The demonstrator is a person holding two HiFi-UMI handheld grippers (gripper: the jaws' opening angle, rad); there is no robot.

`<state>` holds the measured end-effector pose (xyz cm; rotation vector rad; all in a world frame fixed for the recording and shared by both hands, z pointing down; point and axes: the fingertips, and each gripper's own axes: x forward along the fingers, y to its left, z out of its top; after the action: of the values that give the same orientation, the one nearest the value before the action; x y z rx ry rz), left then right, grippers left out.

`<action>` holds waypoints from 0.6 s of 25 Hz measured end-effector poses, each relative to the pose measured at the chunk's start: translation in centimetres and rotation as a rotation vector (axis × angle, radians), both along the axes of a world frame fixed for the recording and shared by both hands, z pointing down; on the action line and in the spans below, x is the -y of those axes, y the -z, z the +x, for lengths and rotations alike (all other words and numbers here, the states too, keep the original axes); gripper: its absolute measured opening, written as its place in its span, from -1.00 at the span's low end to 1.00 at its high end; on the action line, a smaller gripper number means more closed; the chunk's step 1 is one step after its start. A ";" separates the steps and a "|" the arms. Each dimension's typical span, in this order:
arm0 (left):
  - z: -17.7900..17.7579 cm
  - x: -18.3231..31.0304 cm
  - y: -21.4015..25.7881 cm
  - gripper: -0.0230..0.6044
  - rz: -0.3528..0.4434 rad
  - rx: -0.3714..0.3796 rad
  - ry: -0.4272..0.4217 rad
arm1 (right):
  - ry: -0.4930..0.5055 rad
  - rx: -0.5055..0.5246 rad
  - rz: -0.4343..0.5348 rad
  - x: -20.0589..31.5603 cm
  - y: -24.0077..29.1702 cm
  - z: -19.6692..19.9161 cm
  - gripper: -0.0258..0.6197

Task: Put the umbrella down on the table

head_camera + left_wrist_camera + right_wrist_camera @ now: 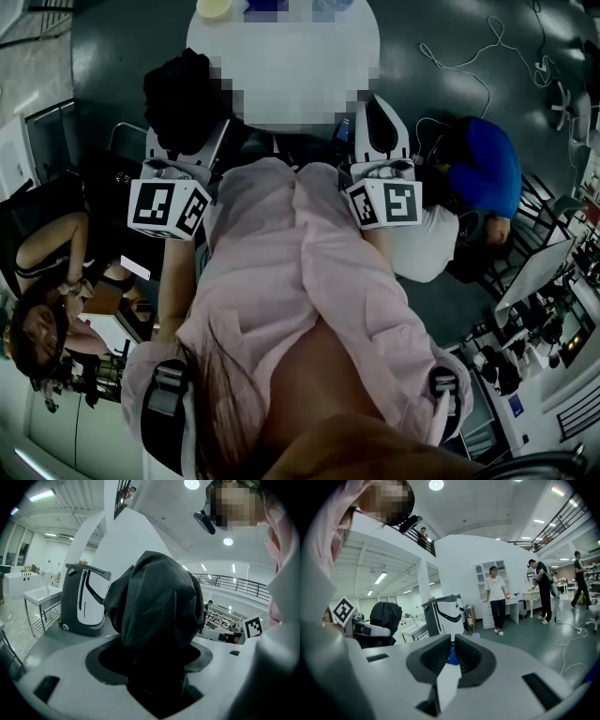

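Observation:
My left gripper (185, 148) is shut on a folded black umbrella (184, 94) and holds it upright in front of a pink-shirted chest. From the left gripper view, the umbrella's dark fabric (157, 604) fills the gap between the jaws and bulges above them. My right gripper (380, 111) is level with the left one, its jaws drawn together with nothing between them (452, 645). The right gripper view shows the umbrella (385, 617) at the left. A round white table (309, 56) lies just beyond both grippers.
A yellow cup (214, 7) and blue items stand at the table's far edge. A black-and-white machine (443, 613) stands ahead. One person in blue (483, 169) crouches at the right and another (47, 281) sits at the left. Cables (469, 66) trail on the floor.

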<state>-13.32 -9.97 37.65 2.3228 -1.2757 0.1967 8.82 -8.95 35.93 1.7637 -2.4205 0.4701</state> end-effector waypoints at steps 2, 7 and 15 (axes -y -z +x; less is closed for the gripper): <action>0.1 0.0 0.0 0.09 0.001 0.005 0.004 | 0.004 0.000 -0.005 0.2 -0.1 0.1 -0.79; 0.2 0.2 0.4 0.09 0.022 0.021 0.040 | 0.041 0.004 0.016 1.4 0.3 0.2 -0.79; 1.2 0.5 1.6 0.09 0.051 0.060 0.096 | 0.091 0.018 0.041 4.0 1.1 1.5 -0.79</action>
<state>-12.10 -10.49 36.06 2.3078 -1.4337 0.2061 10.33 -12.95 34.85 1.6626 -2.5273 0.4322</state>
